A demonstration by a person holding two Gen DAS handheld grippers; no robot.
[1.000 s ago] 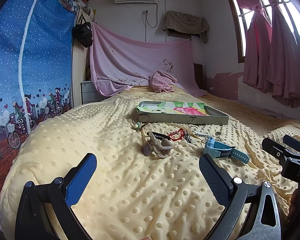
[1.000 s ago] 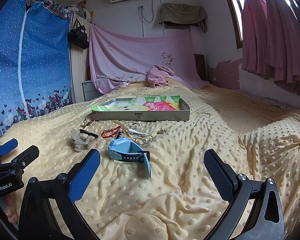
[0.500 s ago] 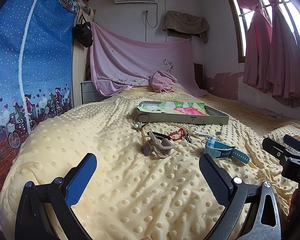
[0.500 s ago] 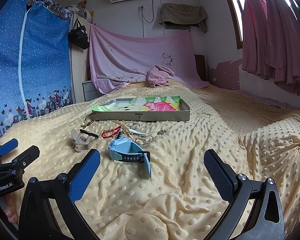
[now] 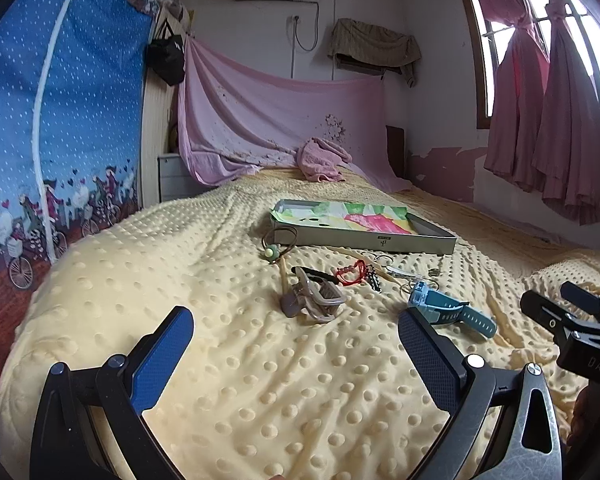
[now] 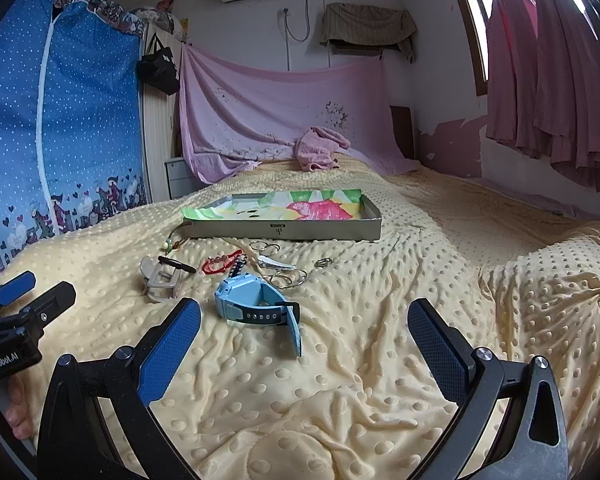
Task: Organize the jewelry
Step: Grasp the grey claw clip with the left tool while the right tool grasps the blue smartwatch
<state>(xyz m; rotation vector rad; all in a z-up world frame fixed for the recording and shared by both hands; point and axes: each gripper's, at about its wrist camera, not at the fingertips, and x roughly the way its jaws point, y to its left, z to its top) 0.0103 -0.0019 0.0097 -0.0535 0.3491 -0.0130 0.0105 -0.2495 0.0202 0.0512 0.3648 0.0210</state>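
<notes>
Two grippers hang low over a yellow dotted blanket (image 6: 380, 320), both spread wide with nothing between their fingers. From the left gripper (image 5: 296, 328), the jewelry lies toward 12 to 1 o'clock: a beige hair claw (image 5: 314, 300) nearest, a red beaded bracelet (image 5: 350, 274) just beyond it, and a blue watch (image 5: 444, 306) at about 2 o'clock beside the right-hand finger. A green bead on a cord (image 5: 272, 251) sits at 12 o'clock, close to the open box (image 5: 412, 242) with its colourful lining. From the right gripper (image 6: 304, 328), the blue watch (image 6: 256, 300) lies just ahead at 11 o'clock, its strap curling toward the camera. Several metal rings (image 6: 288, 278) lie touching one another just beyond the watch, with one small ring (image 6: 323, 261) apart at 12 o'clock. The box (image 6: 284, 232) stands farther off at 12 o'clock, nothing yet inside but its lining.
</notes>
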